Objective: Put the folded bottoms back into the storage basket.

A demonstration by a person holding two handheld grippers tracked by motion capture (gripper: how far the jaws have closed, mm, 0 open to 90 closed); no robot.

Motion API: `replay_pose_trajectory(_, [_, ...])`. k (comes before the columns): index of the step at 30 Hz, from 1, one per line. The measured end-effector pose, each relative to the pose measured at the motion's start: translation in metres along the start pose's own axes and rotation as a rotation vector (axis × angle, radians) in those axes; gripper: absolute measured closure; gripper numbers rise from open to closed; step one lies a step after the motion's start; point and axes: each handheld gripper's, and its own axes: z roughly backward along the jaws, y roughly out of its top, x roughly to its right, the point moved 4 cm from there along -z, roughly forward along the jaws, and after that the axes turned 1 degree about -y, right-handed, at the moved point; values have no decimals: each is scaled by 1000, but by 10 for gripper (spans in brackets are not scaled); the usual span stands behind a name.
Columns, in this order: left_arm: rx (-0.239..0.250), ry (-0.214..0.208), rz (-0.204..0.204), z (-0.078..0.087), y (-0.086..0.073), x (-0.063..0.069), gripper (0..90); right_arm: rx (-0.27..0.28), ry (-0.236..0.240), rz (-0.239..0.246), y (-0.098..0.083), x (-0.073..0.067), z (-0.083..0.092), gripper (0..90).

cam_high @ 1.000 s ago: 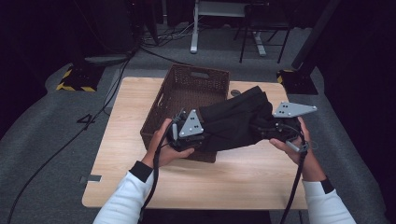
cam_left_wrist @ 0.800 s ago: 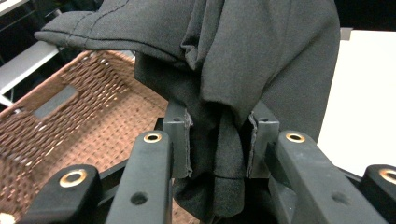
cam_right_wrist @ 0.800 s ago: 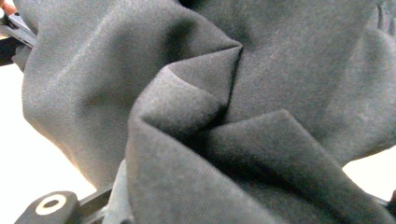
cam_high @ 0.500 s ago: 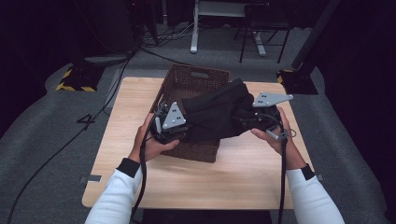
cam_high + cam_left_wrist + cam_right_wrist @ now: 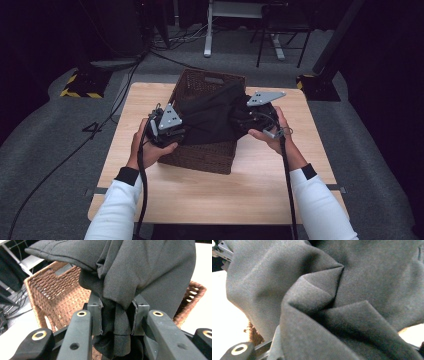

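A black garment (image 5: 212,117) hangs bunched between my two grippers, over the brown wicker basket (image 5: 200,157) in the middle of the wooden table (image 5: 260,185). My left gripper (image 5: 181,132) holds its left end. In the left gripper view, the left gripper (image 5: 116,313) has both pads (image 5: 96,315) pressed on a thick fold of the garment (image 5: 150,270), with the basket (image 5: 57,297) open beneath. My right gripper (image 5: 241,120) holds the right end. In the right gripper view the garment (image 5: 324,295) drapes over the jaws and hides them.
The basket's rim (image 5: 210,77) reaches toward the table's far edge. Bare wood lies to the right (image 5: 300,125) and in front. On the grey floor beyond are a yellow-and-black striped block (image 5: 80,85), cables (image 5: 165,55), a desk leg (image 5: 207,30) and a chair frame (image 5: 280,40).
Both hands have carried the garment leftward and a little farther away; it now hangs over the basket instead of beside its right edge. Neither grip has changed.
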Motion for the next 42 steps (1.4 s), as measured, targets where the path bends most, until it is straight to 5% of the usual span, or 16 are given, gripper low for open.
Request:
replay_pose_trajectory(22, [-81,66,62,-10,-29,-32,687,-75,26,-31,3,-4,-59,584])
replay_pose_trajectory(42, [-213,62,79,-51,-42,-43,686,-283,-19,-51,-17,8,-110,564])
